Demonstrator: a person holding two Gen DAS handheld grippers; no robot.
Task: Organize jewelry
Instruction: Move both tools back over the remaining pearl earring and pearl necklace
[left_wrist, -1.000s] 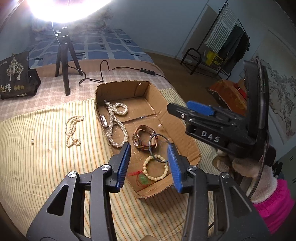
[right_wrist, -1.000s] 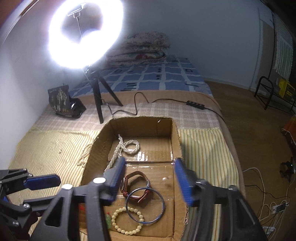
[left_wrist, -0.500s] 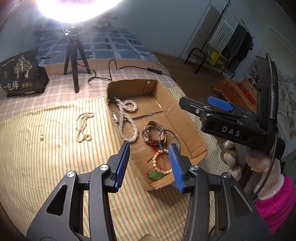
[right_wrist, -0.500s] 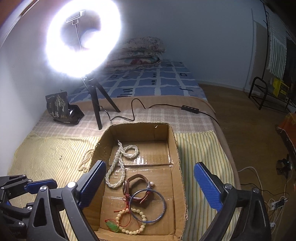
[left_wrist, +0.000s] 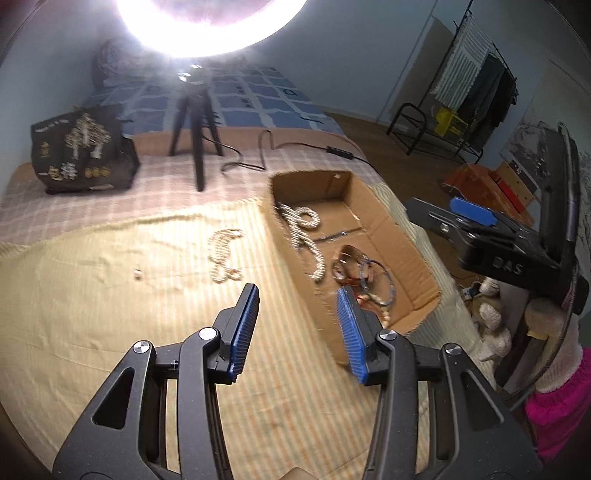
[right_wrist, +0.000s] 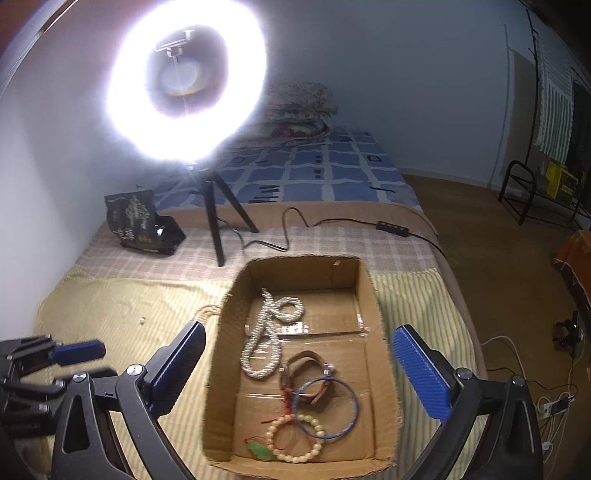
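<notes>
1. We are seeing a ring light (right_wrist: 186, 85) glaring at eleven o'clock, standing on a black tripod (right_wrist: 221, 218).
2. We are noticing a dark printed bag (right_wrist: 142, 225) sitting just left of the tripod, at ten o'clock.
3. A black cable with an inline switch (right_wrist: 391, 227) is trailing toward two o'clock.
4. Folded bedding (right_wrist: 299, 110) is lying at twelve o'clock on a blue checked quilt (right_wrist: 314, 173).
5. A clothes rack (left_wrist: 472, 77) is standing at two o'clock.
</notes>
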